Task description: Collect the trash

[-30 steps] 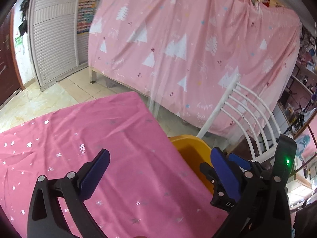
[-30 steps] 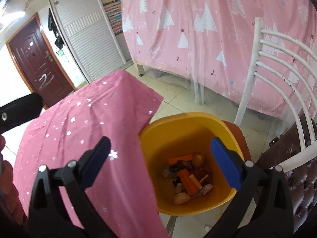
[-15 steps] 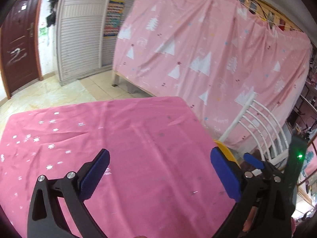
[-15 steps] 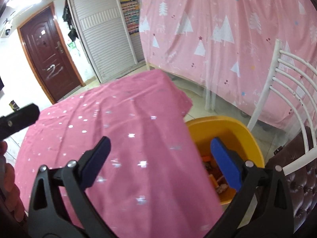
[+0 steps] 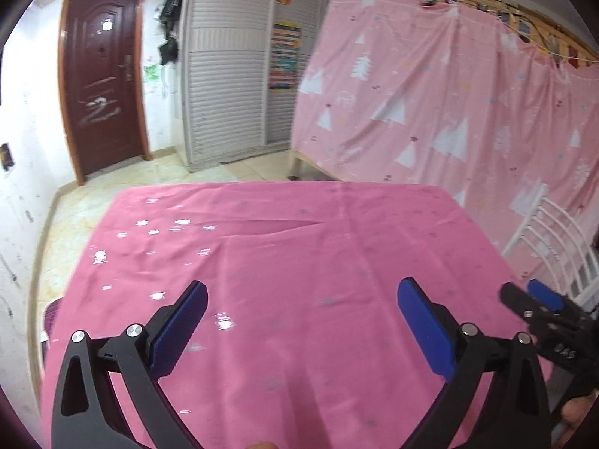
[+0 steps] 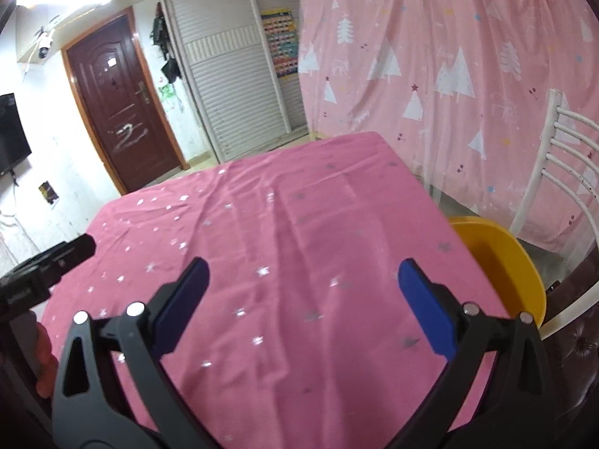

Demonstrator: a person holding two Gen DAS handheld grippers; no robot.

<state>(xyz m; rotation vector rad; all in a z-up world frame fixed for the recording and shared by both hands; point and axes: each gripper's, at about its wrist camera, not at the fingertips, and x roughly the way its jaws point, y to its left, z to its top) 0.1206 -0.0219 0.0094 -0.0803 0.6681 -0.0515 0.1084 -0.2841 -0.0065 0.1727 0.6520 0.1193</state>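
Observation:
A yellow bin [image 6: 501, 262] stands off the table's right edge in the right wrist view; its inside is hidden from here. The table wears a pink star-print cloth [image 5: 299, 254] [image 6: 284, 247] and I see no trash on it. My left gripper [image 5: 299, 321] hovers open over the near half of the cloth, nothing between its blue pads. My right gripper [image 6: 299, 318] is open too, over the cloth left of the bin. The right gripper's tip [image 5: 539, 299] shows at the right edge of the left wrist view, and the left gripper's tip [image 6: 56, 258] at the left of the right wrist view.
A white metal chair [image 6: 561, 172] [image 5: 554, 239] stands behind the bin at the right. A pink tree-print curtain [image 5: 449, 112] hangs beyond the table. A dark brown door [image 5: 101, 86] and white slatted doors [image 5: 232, 86] are at the back. Tiled floor lies beyond the table's far edge.
Both grippers have swung left, away from the bin and back over the table. The bin's contents have left the right wrist view; the bin has dropped out of the left wrist view.

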